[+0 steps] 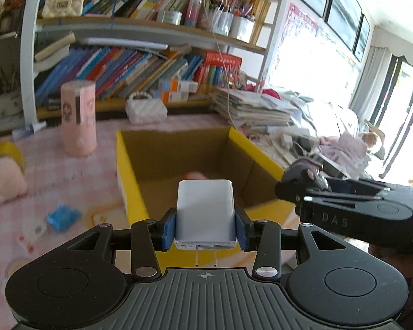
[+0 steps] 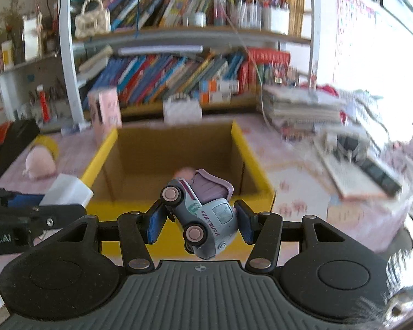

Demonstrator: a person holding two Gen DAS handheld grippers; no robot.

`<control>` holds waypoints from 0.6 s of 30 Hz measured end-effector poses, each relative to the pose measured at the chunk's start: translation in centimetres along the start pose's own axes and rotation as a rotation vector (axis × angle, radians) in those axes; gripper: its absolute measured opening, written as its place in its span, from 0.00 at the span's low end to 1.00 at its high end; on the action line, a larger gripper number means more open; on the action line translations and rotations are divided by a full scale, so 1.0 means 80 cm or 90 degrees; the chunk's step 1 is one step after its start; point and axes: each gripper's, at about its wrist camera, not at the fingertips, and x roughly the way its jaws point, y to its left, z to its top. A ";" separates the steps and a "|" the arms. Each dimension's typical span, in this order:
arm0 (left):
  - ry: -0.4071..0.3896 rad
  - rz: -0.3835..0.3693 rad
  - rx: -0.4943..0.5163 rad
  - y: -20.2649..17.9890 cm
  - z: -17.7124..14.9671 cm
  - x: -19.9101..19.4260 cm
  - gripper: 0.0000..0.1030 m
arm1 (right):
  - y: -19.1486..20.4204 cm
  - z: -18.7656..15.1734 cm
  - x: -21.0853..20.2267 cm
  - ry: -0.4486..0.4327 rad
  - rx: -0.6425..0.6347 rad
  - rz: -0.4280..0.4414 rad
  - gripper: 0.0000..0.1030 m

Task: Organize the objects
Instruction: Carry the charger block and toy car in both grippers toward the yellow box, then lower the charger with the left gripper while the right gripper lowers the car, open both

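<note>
Fingers (image 1: pixel 168 229) clamp a smooth white boxy charger (image 1: pixel 205 211); right fingers (image 2: pixel 153 227) grip a glossy rounded toy truck (image 2: pixel 203 214).

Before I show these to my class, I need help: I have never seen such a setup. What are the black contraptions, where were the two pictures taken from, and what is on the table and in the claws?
They are two hand-held grippers, each with a camera looking along its fingers. One picture comes from the left gripper, which clamps a white charger. The other comes from the right gripper, clamped on a toy truck. Both are near an open yellow box on a pink checked table, with something pink blurred inside. Also there: a pink tube, a plush toy, a white handbag and stacked papers.
</note>
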 end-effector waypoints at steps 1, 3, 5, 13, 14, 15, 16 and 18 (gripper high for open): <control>-0.002 0.005 0.002 -0.002 0.004 0.005 0.40 | -0.005 0.008 0.006 -0.007 -0.002 0.003 0.49; -0.002 0.019 0.005 -0.006 0.011 0.018 0.40 | -0.012 0.023 0.020 -0.015 -0.007 0.011 0.49; 0.000 0.032 0.002 -0.008 0.015 0.030 0.40 | -0.019 0.033 0.034 -0.017 -0.012 0.019 0.49; 0.037 0.081 0.007 -0.013 0.015 0.071 0.40 | -0.028 0.040 0.086 0.019 -0.039 0.063 0.50; 0.039 0.085 0.007 -0.013 0.016 0.075 0.40 | -0.028 0.039 0.092 0.027 -0.043 0.070 0.50; 0.041 0.092 0.009 -0.014 0.017 0.078 0.40 | -0.028 0.038 0.098 0.035 -0.048 0.078 0.50; 0.042 0.099 0.013 -0.015 0.018 0.082 0.40 | -0.028 0.037 0.103 0.041 -0.052 0.085 0.50; 0.046 0.111 0.020 -0.017 0.019 0.089 0.40 | -0.029 0.036 0.113 0.053 -0.059 0.100 0.50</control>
